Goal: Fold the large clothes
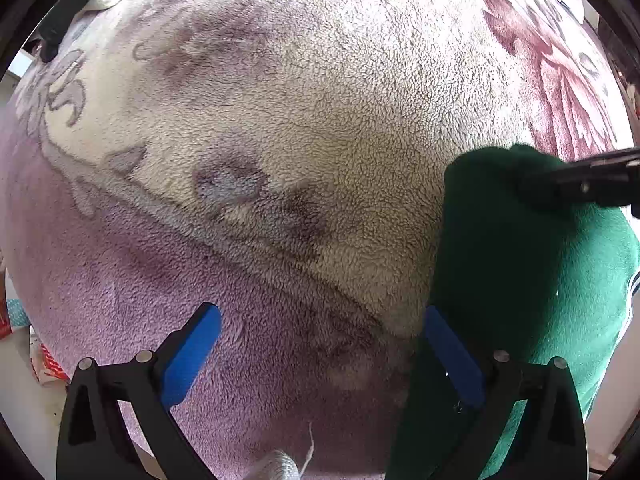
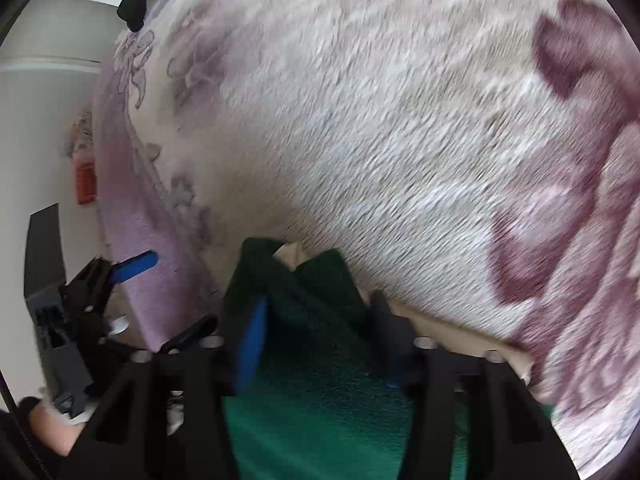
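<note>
Gripping green garment (image 2: 320, 360) between right gripper (image 2: 320, 316) pads near blanket (image 1: 280, 120) edge; left gripper (image 1: 320, 352) gaping wide, empty, over lilac border

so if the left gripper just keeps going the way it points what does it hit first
Probably the fluffy purple-and-cream floral blanket: the open left gripper has only blanket between its fingers. The dark green fleece garment lies against its right finger, so that may brush first; depth is unclear.

Left gripper (image 1: 320, 344) jaws spread wide above floral fleece blanket (image 1: 304, 128), green garment (image 1: 520, 264) at right, right gripper (image 1: 560, 188) over its top
</note>
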The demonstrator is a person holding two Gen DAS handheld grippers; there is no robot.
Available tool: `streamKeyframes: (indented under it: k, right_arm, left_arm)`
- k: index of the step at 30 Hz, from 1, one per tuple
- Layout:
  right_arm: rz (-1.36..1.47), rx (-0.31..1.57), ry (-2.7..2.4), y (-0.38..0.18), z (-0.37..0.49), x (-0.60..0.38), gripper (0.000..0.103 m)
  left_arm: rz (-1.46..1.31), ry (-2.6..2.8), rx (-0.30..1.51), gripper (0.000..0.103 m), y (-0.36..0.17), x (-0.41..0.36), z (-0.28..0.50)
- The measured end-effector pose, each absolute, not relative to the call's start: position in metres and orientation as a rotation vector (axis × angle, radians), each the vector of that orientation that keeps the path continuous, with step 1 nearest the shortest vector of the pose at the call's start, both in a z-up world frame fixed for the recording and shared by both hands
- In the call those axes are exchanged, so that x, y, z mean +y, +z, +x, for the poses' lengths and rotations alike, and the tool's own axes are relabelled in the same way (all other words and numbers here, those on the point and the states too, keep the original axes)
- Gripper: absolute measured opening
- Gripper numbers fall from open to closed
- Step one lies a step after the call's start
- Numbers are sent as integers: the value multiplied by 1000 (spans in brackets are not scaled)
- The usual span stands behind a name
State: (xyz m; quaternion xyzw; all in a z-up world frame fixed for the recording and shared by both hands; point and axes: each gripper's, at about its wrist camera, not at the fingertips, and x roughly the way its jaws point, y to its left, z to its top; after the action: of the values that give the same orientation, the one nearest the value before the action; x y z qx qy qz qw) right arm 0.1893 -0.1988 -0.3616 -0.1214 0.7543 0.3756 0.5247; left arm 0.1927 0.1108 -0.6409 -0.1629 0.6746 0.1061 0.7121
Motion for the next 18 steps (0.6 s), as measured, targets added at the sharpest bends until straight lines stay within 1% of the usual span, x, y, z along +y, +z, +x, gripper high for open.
streamKeyframes:
  k: [1, 2, 4, 6, 8, 9, 10, 11, 12, 13, 14, 15, 16, 17, 18]
  right_arm:
    - [-256, 1837, 882, -365, 191, -199, 39]
    - [-183, 1880, 856, -367, 187, -210, 36]
    - [69, 2007, 746, -383, 193, -235, 31]
    - [271, 2092, 671, -394, 193, -257, 31]
    - [218, 2069, 724, -389, 194, -252, 32]
    - [174, 2044, 750, -383, 193, -248, 37]
    - [117, 2014, 774, -377, 194, -241, 46]
    - [60, 1984, 804, -371, 194, -234, 52]
    - [8, 1950, 840, -366, 194, -226, 67]
    - [-71, 1917, 864, -364, 191, -216, 72]
    - [-182, 1888, 884, -365, 185, -206, 72]
    - [-280, 1877, 897, -371, 179, -198, 58]
    - [-313, 1885, 925, -380, 170, -189, 47]
    - [-270, 1920, 896, -389, 170, -186, 44]
    - [-160, 1985, 840, -398, 177, -191, 38]
  left_arm:
    - [-364, 231, 1496, 103, -639, 109, 193]
    - [-364, 226, 1497, 103, -641, 111, 194]
    - [-357, 214, 1498, 103, -642, 112, 196]
    - [-350, 204, 1501, 103, -642, 114, 198]
    - [-340, 192, 1505, 103, -642, 114, 200]
    - [-331, 191, 1505, 103, -642, 114, 201]
    - [-324, 192, 1504, 103, -642, 114, 203]
    - [-315, 194, 1502, 103, -641, 116, 205]
    - [-310, 197, 1500, 103, -639, 117, 206]
    - [-308, 202, 1499, 103, -639, 119, 207]
    - [-307, 207, 1500, 103, -637, 120, 209]
    - [-307, 214, 1502, 103, -635, 121, 209]
    - [-308, 220, 1503, 103, -632, 122, 208]
    - [-309, 229, 1504, 103, -631, 124, 206]
    - [-310, 235, 1503, 103, -630, 125, 203]
